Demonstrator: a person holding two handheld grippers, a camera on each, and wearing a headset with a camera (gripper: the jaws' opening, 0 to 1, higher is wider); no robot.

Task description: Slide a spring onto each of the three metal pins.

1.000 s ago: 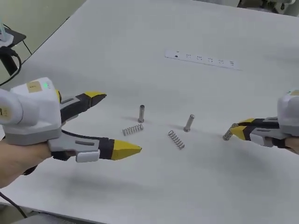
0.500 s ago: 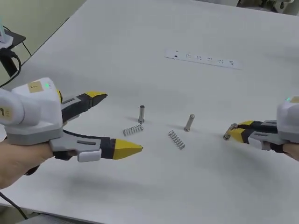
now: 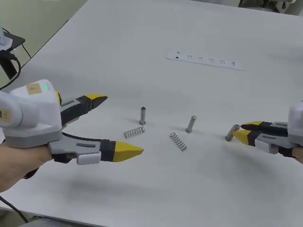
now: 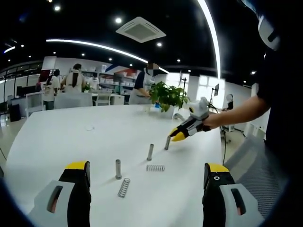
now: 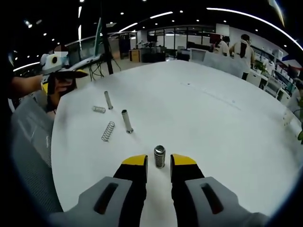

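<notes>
right gripper (image 3: 240, 131), body cut off, narrowly parted around the spring-covered pin (image 5: 159, 156); left of it 2 bare pins (image 3: 143, 115) (image 3: 191, 124), 2 loose springs (image 3: 134, 131) (image 3: 178, 141), left gripper (image 3: 119, 124) spread wide.

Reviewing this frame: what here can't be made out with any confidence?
- Head view: the right gripper is cut off behind its claw by the right edge.
- Head view: the sprung pin by that claw is too small to tell how far down its spring sits.
- Head view: the power strip markings are too small to read.
</notes>
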